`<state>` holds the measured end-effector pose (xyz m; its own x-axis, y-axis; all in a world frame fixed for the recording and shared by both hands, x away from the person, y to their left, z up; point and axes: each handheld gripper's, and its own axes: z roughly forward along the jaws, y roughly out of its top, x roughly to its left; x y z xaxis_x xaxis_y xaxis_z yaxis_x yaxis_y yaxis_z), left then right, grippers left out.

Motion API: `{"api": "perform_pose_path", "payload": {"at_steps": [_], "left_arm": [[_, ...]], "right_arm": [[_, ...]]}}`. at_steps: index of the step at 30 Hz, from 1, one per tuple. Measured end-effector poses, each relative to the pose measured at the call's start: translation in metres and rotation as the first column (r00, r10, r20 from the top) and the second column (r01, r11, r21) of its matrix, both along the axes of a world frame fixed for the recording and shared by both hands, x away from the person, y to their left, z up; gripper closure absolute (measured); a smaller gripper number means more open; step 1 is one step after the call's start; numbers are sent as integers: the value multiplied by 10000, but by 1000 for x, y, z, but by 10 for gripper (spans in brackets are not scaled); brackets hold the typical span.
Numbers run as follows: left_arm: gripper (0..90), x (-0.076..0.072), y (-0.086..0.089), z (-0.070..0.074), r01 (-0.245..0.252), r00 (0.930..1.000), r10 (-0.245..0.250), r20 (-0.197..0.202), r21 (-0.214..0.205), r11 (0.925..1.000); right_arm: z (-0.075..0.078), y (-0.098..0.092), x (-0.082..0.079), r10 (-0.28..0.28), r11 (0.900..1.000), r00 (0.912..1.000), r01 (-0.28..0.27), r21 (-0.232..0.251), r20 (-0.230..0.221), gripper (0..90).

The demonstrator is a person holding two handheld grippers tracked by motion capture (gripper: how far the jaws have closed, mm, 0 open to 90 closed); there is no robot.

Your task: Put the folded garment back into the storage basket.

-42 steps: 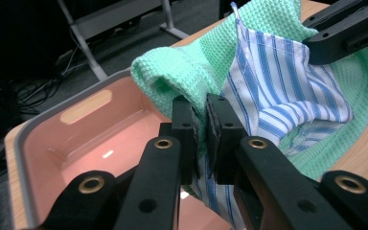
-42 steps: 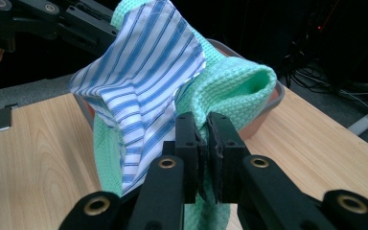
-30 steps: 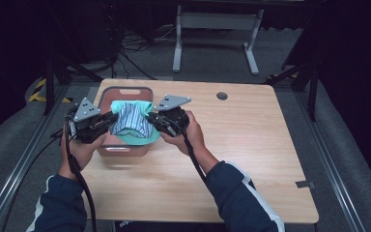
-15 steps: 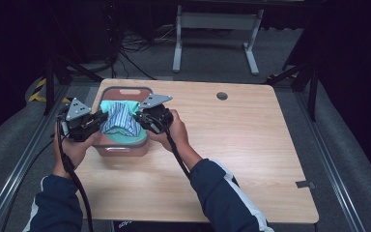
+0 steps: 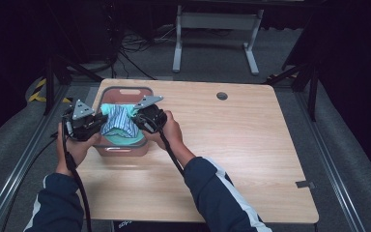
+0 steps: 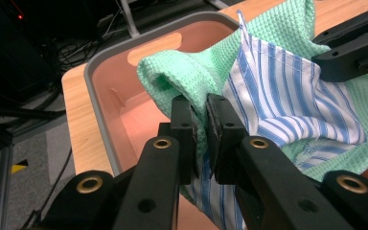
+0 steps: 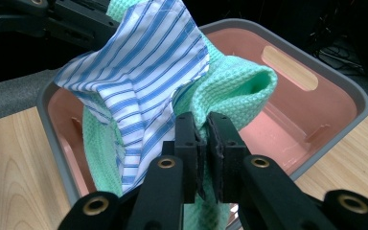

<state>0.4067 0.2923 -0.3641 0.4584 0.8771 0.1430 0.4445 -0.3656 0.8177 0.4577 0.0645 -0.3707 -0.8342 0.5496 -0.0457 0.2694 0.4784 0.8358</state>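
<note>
A: Cloths first: where are they?

B: The green waffle-weave towel (image 6: 191, 72) and the blue-striped white cloth (image 6: 292, 100) hang bunched together over the pink bin (image 5: 121, 147), which has a grey rim and stands at the left of the wooden table (image 5: 251, 159).

A: And the grippers?

B: The left gripper (image 6: 200, 125) is clamped on both cloths from one side, the right gripper (image 7: 205, 139) on both from the other. Each pinches the fabric tight above the bin's opening.

High overhead view; two close gripper views sharing basket (image 6: 100, 110).
</note>
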Motion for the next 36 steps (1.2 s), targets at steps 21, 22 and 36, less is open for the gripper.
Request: {"api": "perform_pose_path", "payload": {"at_steps": [21, 22, 36], "left_arm": [[623, 4, 4, -5, -604, 9981, 607, 85, -370, 9975], [611, 3, 3, -4, -546, 9985, 549, 66, -312, 9980], [560, -8, -13, 4, 450, 9979, -443, 463, -132, 9989]], "right_arm": [[-17, 4, 11, -184, 9996, 9987, 174, -218, -477, 745], [-17, 4, 11, -182, 9995, 9987, 170, -256, -479, 738], [-12, -18, 1, -127, 9977, 9997, 114, -669, -202, 720]]}}
